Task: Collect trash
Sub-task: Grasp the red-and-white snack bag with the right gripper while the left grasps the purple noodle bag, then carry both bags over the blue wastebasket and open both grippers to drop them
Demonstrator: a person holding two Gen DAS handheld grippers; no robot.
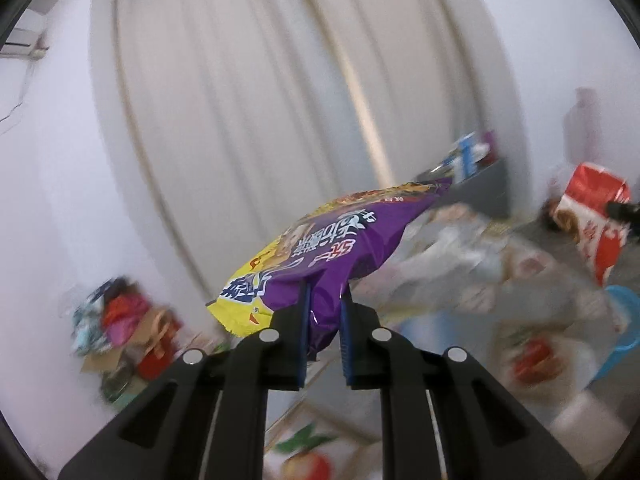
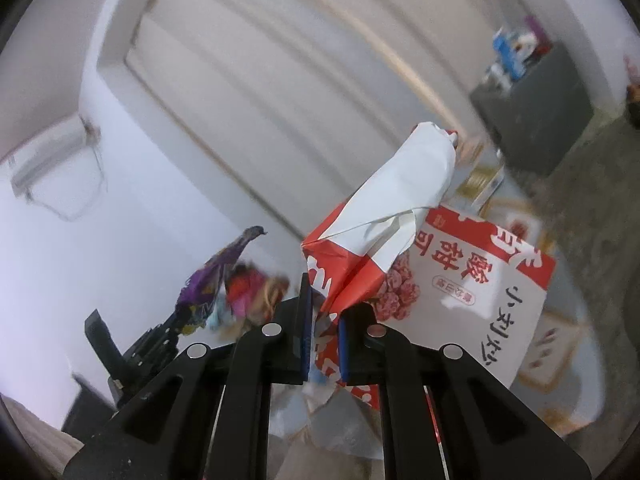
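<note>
Left gripper [image 1: 324, 312] clamping purple snack bag [image 1: 340, 240], right gripper [image 2: 324, 312] clamping red-white packet [image 2: 460, 280]

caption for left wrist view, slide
Left hand-held gripper shut on purple snack bag, raised before white curtains.

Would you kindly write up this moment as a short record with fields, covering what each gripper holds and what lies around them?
left gripper: shut on the purple and yellow snack bag, lifted clear
right gripper: shut on the red and white carton, flattened and creased
background: pale curtain, white walls
other items: colourful pile of wrappers by the wall, dark cabinet with boxes on top
image quality: surroundings blurred
</note>
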